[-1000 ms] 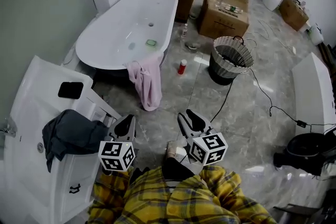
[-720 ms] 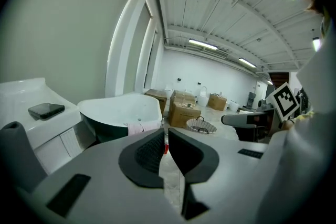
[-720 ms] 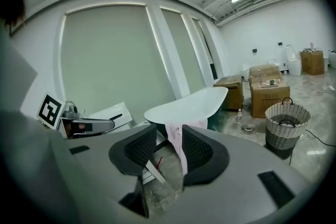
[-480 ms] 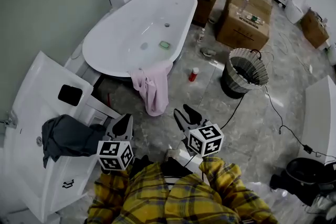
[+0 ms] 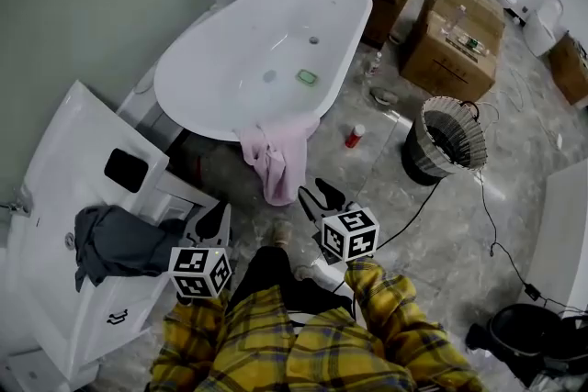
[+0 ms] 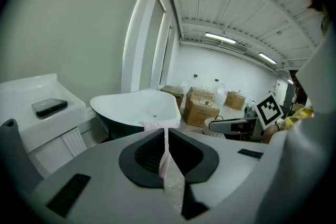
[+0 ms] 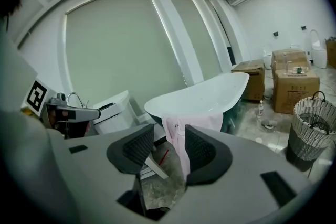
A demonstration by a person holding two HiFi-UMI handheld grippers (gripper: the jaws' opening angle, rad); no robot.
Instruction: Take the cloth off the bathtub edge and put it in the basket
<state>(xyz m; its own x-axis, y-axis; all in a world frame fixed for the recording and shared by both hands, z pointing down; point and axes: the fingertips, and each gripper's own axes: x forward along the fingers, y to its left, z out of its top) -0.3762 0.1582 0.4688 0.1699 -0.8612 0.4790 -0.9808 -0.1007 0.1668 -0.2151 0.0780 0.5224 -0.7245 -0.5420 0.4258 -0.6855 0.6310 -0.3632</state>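
Facing the bathtub point(image 5: 257, 60), we see the pink cloth point(image 5: 276, 162) draped over its near rim at twelve o'clock and the basket point(image 5: 447, 142) at two o'clock. Our right gripper point(image 5: 317, 191) has just been opening, its jaws half apart with nothing between them. Our left gripper point(image 5: 220, 214) is closed and empty.

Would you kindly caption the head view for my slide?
Pink cloth hangs over the bathtub edge; wicker basket stands on the floor nearby.
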